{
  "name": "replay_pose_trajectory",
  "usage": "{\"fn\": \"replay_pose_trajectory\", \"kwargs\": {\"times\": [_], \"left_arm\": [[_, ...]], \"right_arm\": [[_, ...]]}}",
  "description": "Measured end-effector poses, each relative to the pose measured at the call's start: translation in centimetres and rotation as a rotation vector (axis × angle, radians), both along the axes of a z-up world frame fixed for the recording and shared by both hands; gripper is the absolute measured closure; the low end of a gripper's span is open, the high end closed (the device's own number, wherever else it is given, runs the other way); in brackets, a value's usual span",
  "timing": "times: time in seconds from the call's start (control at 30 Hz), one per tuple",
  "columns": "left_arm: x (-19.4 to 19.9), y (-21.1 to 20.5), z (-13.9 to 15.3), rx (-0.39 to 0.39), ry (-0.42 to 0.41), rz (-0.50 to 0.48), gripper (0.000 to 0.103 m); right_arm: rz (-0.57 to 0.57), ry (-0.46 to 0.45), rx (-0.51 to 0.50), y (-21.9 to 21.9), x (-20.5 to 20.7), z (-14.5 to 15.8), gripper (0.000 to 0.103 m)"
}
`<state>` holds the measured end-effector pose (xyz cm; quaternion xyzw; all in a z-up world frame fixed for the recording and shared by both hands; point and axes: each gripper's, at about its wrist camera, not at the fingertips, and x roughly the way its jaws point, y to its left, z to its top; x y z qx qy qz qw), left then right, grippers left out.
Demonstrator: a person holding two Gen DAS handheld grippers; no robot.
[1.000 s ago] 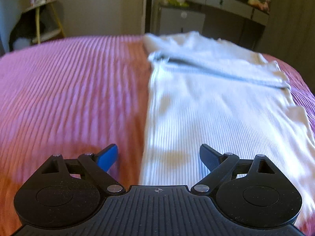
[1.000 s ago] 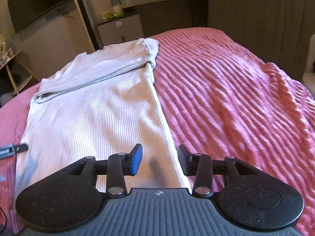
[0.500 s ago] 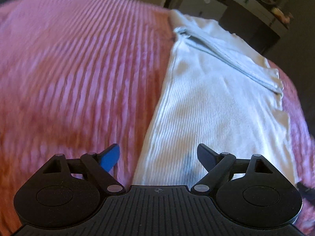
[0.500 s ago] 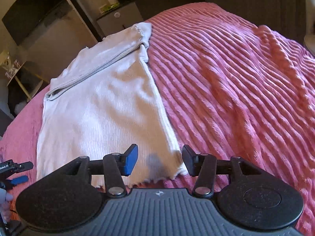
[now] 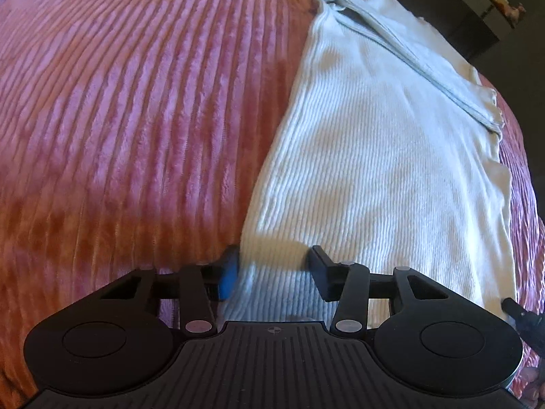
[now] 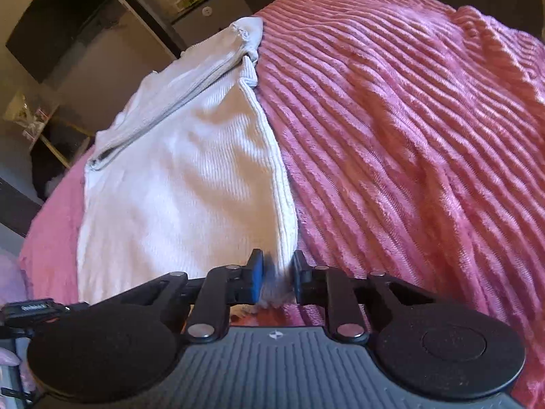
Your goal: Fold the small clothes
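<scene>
A white ribbed knit top (image 5: pixel 381 156) lies flat on a pink ribbed bedspread (image 5: pixel 136 109), its sleeves folded across the far end. My left gripper (image 5: pixel 274 274) sits low at the near left corner of the hem, jaws partly closed with the cloth's edge between them. In the right wrist view the top (image 6: pixel 184 184) runs away from me. My right gripper (image 6: pixel 276 281) has narrowed on the near right corner of the hem, and the cloth bunches between the fingers.
The bedspread (image 6: pixel 408 136) spreads wide to both sides of the top. Cabinets and a dresser (image 6: pixel 204 10) stand beyond the bed's far end. The other gripper's tip (image 5: pixel 521 315) shows at the right edge of the left wrist view.
Both grippers dropped down to the near hem corners and their jaws narrowed. The right one now pinches the cloth corner; the left one straddles the left hem edge.
</scene>
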<state>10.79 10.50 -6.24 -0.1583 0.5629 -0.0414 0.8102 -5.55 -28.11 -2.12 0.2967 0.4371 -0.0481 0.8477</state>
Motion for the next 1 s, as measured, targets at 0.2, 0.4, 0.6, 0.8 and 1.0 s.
{"fn": "replay_pose_trajectory", "kwargs": {"times": [0.2, 0.4, 0.6, 0.8, 1.0], "left_arm": [[-0.2, 0.1, 0.2, 0.021, 0.013, 0.011, 0.051], [0.2, 0.0, -0.1, -0.008, 0.026, 0.004, 0.069], [-0.3, 0.2, 1.0, -0.066, -0.025, -0.014, 0.092], [-1.5, 0.8, 3.8, -0.168, -0.126, -0.059, 0.092], [-1.4, 2.0, 6.3, -0.249, -0.206, -0.050, 0.093]], "right_arm": [[0.001, 0.006, 0.049, -0.4, 0.0, -0.6, 0.080], [0.046, 0.006, 0.044, 0.0, 0.4, -0.8, 0.083], [0.071, -0.038, 0.043, 0.2, 0.4, -0.1, 0.092], [0.025, -0.090, 0.118, -0.6, 0.2, 0.7, 0.093], [-0.026, -0.174, 0.162, 0.0, 1.0, 3.1, 0.094]]}}
